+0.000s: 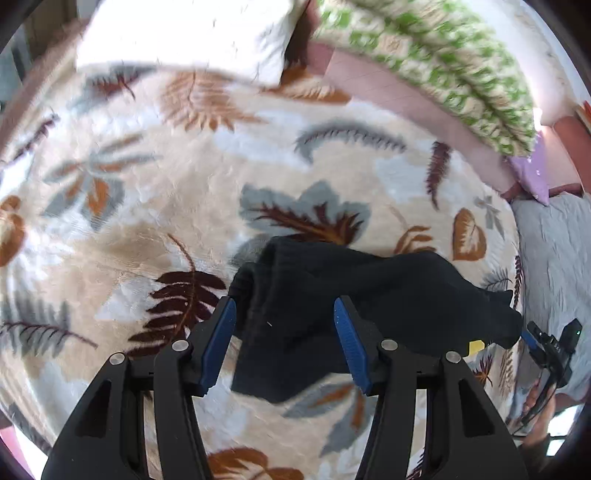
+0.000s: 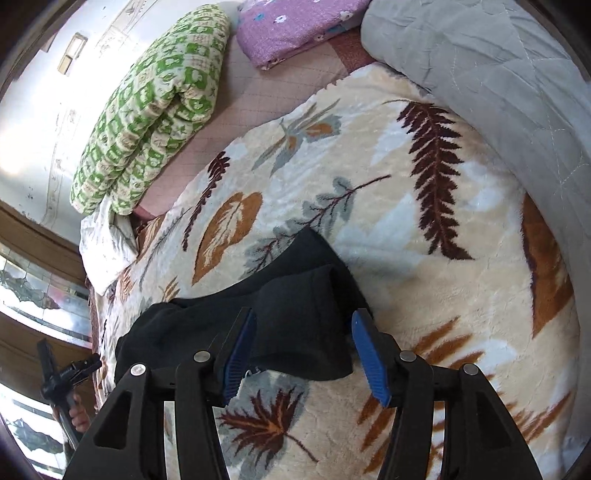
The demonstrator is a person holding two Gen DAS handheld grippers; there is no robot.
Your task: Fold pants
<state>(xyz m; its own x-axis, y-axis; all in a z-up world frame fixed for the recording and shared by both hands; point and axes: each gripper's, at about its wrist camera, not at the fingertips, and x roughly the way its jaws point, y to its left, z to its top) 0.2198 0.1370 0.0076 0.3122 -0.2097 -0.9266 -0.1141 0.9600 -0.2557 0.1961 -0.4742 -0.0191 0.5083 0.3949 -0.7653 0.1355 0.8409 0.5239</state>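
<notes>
One pants (image 1: 332, 295), two tools (image 1: 284, 332) (image 2: 303, 347), one leaf blanket (image 1: 147, 166), one green quilt (image 2: 147, 110), one grey quilt (image 2: 498, 74), one purple cloth (image 2: 291, 26), one white pillow (image 1: 184, 33).

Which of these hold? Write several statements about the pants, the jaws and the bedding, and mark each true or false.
1. The black pants lie on a leaf-patterned blanket. True.
2. The left gripper is clamped shut on cloth. False: its jaws stand open, with pants between them.
3. The right gripper also has open jaws. True.
4. The green-patterned quilt is spread flat under the pants. False: it lies folded at the blanket's far edge.
5. A purple flowered cloth sits beside a grey quilt. True.
</notes>
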